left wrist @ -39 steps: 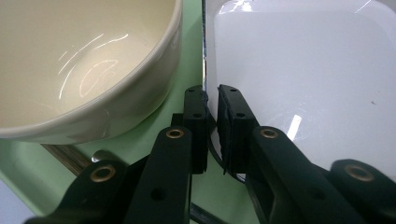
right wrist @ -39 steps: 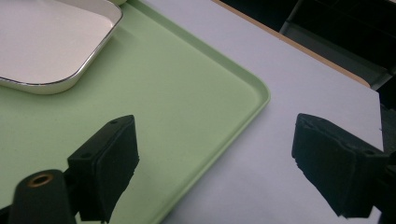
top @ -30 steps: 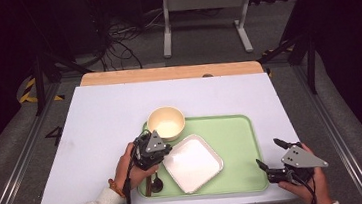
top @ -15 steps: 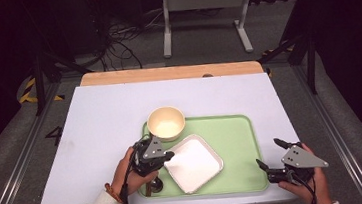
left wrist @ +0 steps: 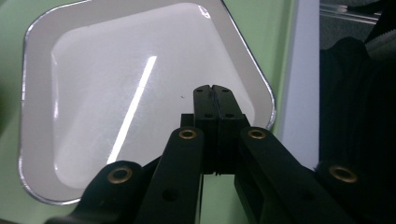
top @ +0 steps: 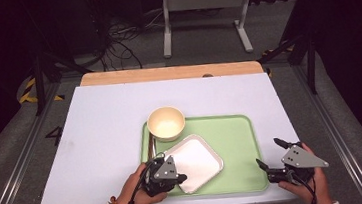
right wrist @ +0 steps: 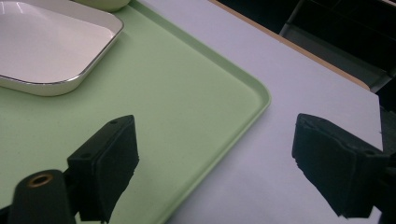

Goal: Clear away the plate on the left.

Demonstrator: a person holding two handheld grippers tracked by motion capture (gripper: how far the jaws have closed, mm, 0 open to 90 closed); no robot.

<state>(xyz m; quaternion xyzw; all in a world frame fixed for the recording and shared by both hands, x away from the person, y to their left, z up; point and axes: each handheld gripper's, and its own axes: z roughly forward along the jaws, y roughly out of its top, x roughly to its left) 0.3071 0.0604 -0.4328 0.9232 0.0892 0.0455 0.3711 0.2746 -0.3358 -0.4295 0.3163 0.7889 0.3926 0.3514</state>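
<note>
Left tongs [left wrist: 215,88] slid over white plate [left wrist: 116,93] — closed, empty.

Hidden and cut-off parts around the tray

In the high view the left tongs [top: 182,178] and the hand [top: 136,192] behind them cover the near left corner of the white plate [top: 193,162] and the tray [top: 238,141] edge there; a thin dark thing [top: 150,146] along the tray's left rim is too small to tell. The bowl [top: 166,123] hides the tray's far left corner. In the left gripper view the plate [left wrist: 116,93] runs off the top edge and its near rim disappears behind the closed jaws. In the right gripper view the plate [right wrist: 51,46] is cut by the left and top edges, and the bowl [right wrist: 100,3] shows just a sliver.
</note>
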